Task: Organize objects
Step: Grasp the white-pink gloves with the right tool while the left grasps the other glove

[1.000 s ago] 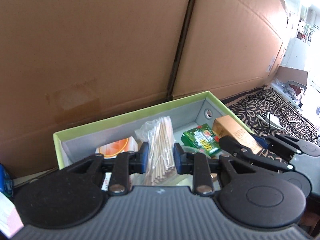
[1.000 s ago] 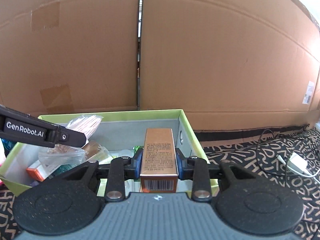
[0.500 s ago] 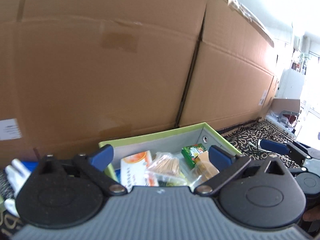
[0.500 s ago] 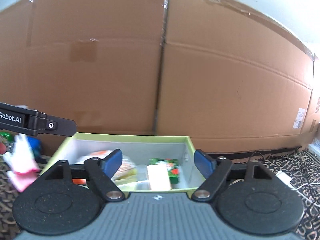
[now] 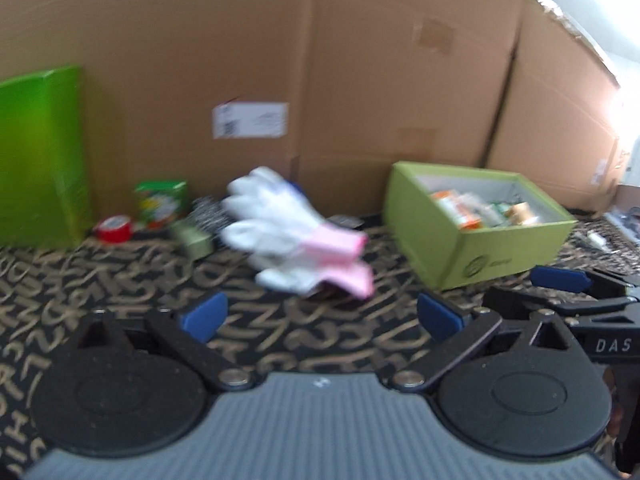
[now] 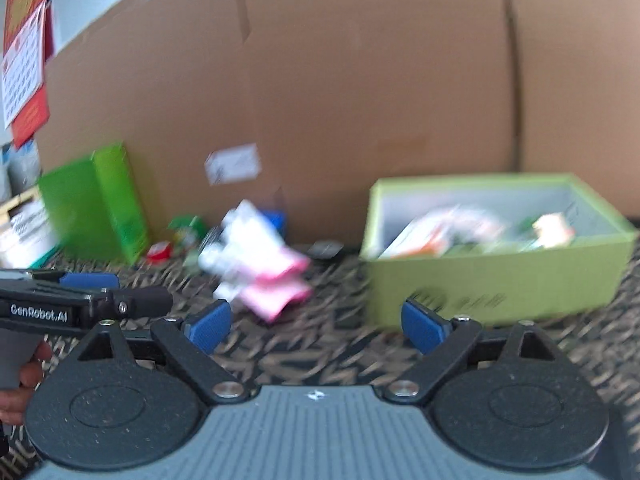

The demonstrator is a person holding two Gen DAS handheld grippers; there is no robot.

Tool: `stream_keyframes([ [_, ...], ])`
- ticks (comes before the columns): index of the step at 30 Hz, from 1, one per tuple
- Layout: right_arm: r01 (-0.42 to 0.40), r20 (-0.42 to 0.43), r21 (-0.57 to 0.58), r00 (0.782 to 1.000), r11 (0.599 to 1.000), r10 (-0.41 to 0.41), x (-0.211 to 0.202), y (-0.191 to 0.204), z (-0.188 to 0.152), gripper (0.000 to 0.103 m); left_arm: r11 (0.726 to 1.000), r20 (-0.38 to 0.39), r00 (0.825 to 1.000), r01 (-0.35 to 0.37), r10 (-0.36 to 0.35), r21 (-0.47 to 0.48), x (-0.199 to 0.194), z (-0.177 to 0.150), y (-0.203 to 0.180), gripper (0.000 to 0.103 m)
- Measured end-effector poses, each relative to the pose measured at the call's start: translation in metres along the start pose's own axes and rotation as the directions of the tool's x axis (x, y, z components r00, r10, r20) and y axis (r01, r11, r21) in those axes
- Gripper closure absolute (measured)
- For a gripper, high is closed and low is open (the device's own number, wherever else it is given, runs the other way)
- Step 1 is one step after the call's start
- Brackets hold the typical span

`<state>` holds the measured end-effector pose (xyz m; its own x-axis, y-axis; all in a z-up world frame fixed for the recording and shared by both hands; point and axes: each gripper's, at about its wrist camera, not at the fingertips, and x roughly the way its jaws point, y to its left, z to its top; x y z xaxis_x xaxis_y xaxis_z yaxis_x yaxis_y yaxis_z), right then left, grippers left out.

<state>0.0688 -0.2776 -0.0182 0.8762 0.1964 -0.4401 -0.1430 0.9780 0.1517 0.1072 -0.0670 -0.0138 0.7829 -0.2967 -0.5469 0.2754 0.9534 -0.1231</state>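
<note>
Underneath, patterned cloth [image 5: 120, 280]; cardboard wall [image 5: 360, 80] behind.

Both blurred wrist views look low across the patterned cloth [image 5: 120, 280], apparently sharing the green box [image 5: 472, 240] and gloves [image 6: 256, 264].

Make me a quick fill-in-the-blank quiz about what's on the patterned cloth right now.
1. The white gloves have ____ cuffs.
2. The open box holding small packages is light ____.
3. Both the left hand-held gripper and the right hand-held gripper are ____ and hold nothing.
4. The roll of tape is ____.

Missing words: pink; green; open; red
</note>
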Motion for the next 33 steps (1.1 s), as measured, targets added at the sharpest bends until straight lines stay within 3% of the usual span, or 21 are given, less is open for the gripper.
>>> stream_keyframes([
  [5, -0.022, -0.077, -0.112, 0.997, 0.993, 0.013, 0.04, 0.037, -0.022, 0.012, 0.996, -0.038, 0.997, -0.064, 0.061, -0.065, -0.004, -0.015, 0.052, 0.0],
  [7, -0.006, -0.08, -0.155, 0.997, 0.988, -0.007, 0.059, 0.046, -0.016, 0.018, 0.995, -0.029, 0.997, -0.07, 0.068, -0.075, -0.007, -0.014, 0.064, 0.0],
  [11, 0.027, -0.072, -0.162, 0.997, 0.986, -0.039, 0.095, 0.052, 0.004, 0.021, 0.993, -0.018, 0.995, -0.096, 0.095, -0.071, -0.008, -0.007, 0.079, 0.0],
  [14, 0.047, -0.127, -0.188, 0.989, 0.981, -0.072, 0.125, 0.053, 0.009, 0.022, 0.992, -0.019, 0.995, -0.094, 0.093, -0.088, -0.004, -0.001, 0.087, 0.0],
  [15, 0.045, -0.144, -0.197, 0.987, 0.979, -0.075, 0.134, 0.054, 0.009, 0.027, 0.992, -0.021, 0.996, -0.088, 0.086, -0.091, -0.002, 0.001, 0.09, 0.0],
  [17, 0.038, -0.178, -0.211, 0.981, 0.977, -0.077, 0.149, 0.054, 0.006, 0.05, 0.993, -0.026, 0.997, -0.08, 0.078, -0.087, 0.003, 0.004, 0.09, 0.0],
  [18, 0.03, -0.196, -0.206, 0.978, 0.978, -0.071, 0.153, 0.053, 0.005, 0.076, 0.994, -0.029, 0.997, -0.078, 0.076, -0.078, 0.007, 0.006, 0.089, 0.0],
  [19, 0.004, -0.186, -0.186, 0.982, 0.982, -0.04, 0.151, 0.052, 0.005, 0.096, 0.994, -0.033, 0.997, -0.079, 0.076, -0.07, 0.01, 0.008, 0.087, 0.0],
  [25, -0.081, -0.146, -0.258, 0.988, 0.963, 0.044, 0.099, 0.068, -0.01, 0.096, 0.998, -0.043, 0.999, -0.011, 0.009, -0.058, 0.045, 0.026, 0.064, 0.0],
  [29, -0.117, -0.182, -0.261, 0.981, 0.958, 0.07, 0.069, 0.067, -0.032, 0.096, 0.993, -0.111, 0.99, 0.073, -0.083, -0.097, 0.088, 0.035, 0.037, 0.0],
  [33, -0.137, -0.193, -0.212, 0.976, 0.968, 0.096, 0.046, 0.058, -0.041, 0.096, 0.996, -0.201, 0.977, 0.061, -0.072, -0.064, 0.12, 0.028, 0.014, 0.003],
])
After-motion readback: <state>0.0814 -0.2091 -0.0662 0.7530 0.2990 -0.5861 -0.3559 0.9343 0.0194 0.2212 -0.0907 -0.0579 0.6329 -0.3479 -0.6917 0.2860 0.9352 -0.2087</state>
